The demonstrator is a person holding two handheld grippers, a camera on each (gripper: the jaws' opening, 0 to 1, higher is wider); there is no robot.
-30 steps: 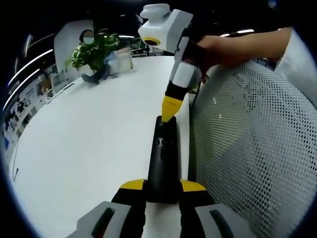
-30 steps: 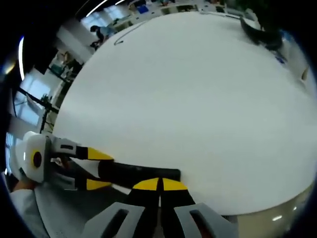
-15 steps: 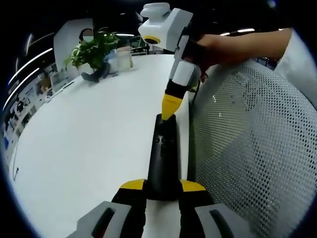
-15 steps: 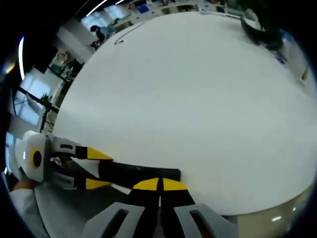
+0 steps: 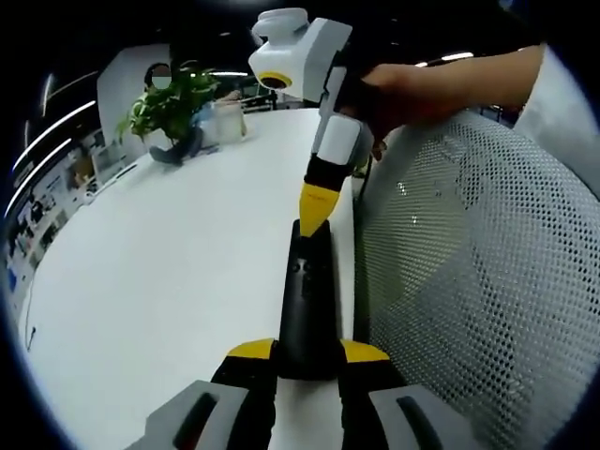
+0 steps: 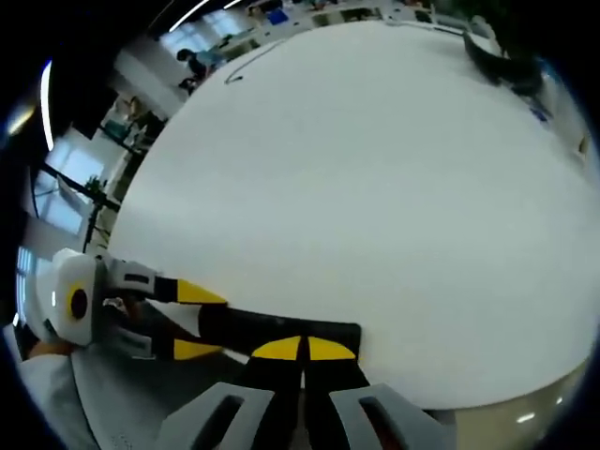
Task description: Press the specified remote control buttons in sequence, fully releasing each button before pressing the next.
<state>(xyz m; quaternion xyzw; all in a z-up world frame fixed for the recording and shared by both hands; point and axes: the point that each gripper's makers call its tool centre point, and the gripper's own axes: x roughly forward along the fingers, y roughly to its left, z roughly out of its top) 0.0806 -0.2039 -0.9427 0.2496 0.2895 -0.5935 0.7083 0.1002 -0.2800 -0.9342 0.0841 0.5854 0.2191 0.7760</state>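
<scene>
A long black remote (image 5: 307, 300) lies on the white table (image 5: 169, 262) near its edge. My left gripper (image 5: 307, 354) is shut on the remote's near end, one yellow tip on each side. The right gripper (image 5: 312, 214) comes down from above, held by a hand (image 5: 394, 89), with its yellow tips shut together and touching the remote's far end. In the right gripper view, my right gripper (image 6: 302, 349) is shut, tips right over the remote (image 6: 253, 326). The left gripper (image 6: 199, 321) clamps it from the left.
A grey mesh chair back (image 5: 469, 281) stands close along the table's right edge. A potted plant (image 5: 169, 108) and a clear jar (image 5: 227, 120) sit at the far end. The table top (image 6: 375, 169) stretches wide, with a thin cable (image 6: 248, 64) far off.
Both views have shifted slightly with the hands. The right gripper's tip stays at the remote's far end, a touch further left in the left gripper view. The left grip is unchanged.
</scene>
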